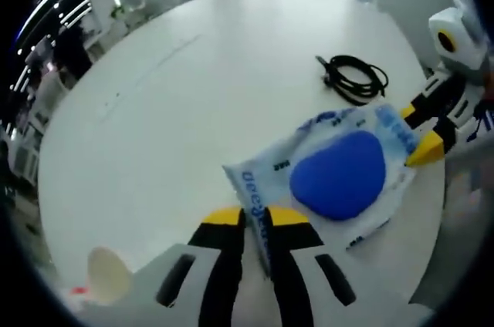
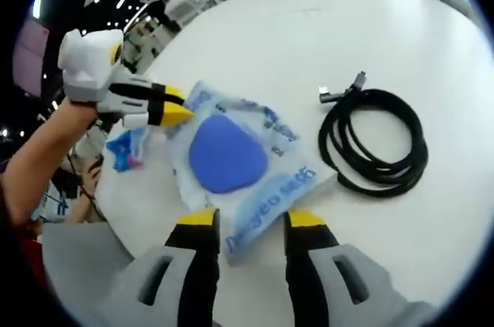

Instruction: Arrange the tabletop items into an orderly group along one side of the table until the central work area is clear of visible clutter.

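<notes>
A clear plastic packet with blue print and a blue pad inside (image 1: 340, 173) (image 2: 228, 153) lies near the edge of the round white table (image 1: 177, 111) (image 2: 309, 26). My left gripper (image 1: 256, 217) (image 2: 177, 106) is shut on one corner of the packet. At the opposite edge my right gripper (image 2: 252, 220) (image 1: 417, 132) is open, with the packet's rim between its jaws. A coiled black cable (image 1: 355, 76) (image 2: 378, 142) rests on the table just beside the packet, apart from both grippers.
A small blue and pink wrapper (image 2: 123, 146) sits at the table's edge under the left gripper. A person's arm (image 2: 38, 157) holds that gripper. A pale rounded thing (image 1: 108, 273) shows beside my left jaws. Office furniture stands beyond the table.
</notes>
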Motion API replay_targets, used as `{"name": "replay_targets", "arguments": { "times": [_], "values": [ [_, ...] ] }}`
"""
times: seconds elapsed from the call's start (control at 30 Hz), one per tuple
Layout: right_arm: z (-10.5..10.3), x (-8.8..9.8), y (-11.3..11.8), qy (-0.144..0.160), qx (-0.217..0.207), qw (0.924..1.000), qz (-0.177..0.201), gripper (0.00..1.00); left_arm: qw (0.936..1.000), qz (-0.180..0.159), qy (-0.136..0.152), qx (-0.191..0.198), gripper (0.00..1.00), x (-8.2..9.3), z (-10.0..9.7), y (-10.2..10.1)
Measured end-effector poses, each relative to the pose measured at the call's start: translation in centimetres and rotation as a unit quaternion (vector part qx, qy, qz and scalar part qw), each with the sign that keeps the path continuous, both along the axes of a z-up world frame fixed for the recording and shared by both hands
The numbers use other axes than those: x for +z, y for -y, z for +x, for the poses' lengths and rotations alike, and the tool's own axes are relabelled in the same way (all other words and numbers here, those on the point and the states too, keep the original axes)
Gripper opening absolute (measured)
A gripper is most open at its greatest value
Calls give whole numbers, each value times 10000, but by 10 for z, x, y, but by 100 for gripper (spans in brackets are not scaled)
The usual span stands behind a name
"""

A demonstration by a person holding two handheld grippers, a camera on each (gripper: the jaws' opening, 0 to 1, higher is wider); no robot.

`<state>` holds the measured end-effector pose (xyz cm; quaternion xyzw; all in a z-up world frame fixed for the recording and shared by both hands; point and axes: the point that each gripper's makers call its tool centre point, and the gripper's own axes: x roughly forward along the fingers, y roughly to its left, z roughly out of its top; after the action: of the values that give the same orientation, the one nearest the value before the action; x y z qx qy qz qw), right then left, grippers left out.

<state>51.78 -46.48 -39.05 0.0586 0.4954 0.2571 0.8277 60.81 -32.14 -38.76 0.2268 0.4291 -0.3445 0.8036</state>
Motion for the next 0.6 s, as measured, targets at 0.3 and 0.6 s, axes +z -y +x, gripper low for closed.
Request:
{"name": "replay_targets", "arguments": {
  "times": [0.3, 0.6],
  "values": [
    [2, -4, 9, 47, 148, 9996, -230, 8, 10000, 37, 39, 72, 0, -1, -10, -2],
    [4, 6, 10, 247, 340, 9986, -309, 1, 9993, -160, 7, 326, 0, 6, -20, -5]
  ]
}}
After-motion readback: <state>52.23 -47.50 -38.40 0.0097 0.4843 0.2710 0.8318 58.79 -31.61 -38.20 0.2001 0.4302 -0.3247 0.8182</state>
